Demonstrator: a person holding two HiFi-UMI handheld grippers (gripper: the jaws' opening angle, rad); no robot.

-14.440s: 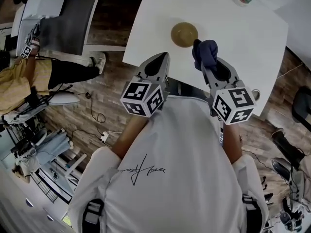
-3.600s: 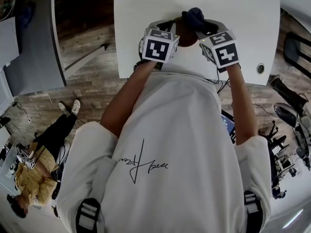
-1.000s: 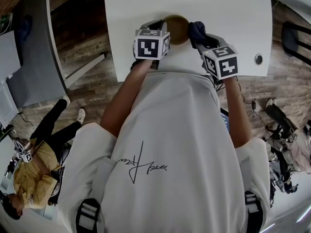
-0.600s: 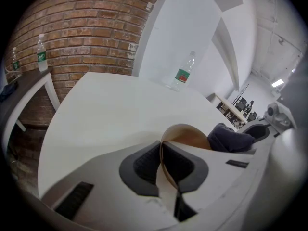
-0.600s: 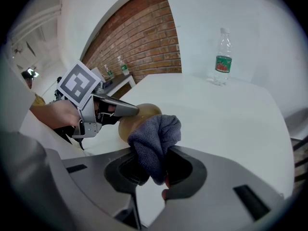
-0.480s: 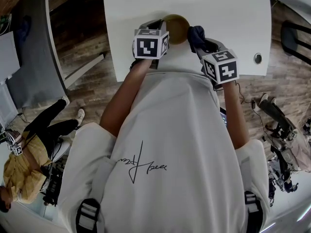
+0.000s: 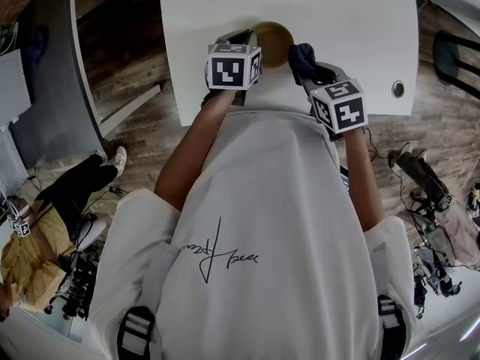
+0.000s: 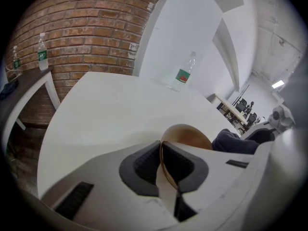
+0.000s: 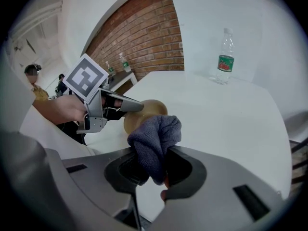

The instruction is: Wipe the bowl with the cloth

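Holding the bowl by its rim, my left gripper is clamped on the thin wall, one jaw inside and one outside. The bowl stands tilted over the white table. My right gripper is pinched shut on a bunched dark blue cloth, which hangs just to the right of the bowl, close by its rim; I cannot tell whether the two touch.

I judge this to be mid-wipe, a pause between strokes. The next move calls for carrying the cloth back into the bowl's hollow and sweeping it round the inside. Meanwhile the left pinch must stay firm so the bowl does not twist out under the rubbing.

A few seconds ago the cloth lay over the bowl and hid most of it. Now it is off to the bowl's right and the golden inside shows. Since half a second ago almost nothing differs, only a slight shift of my right gripper.
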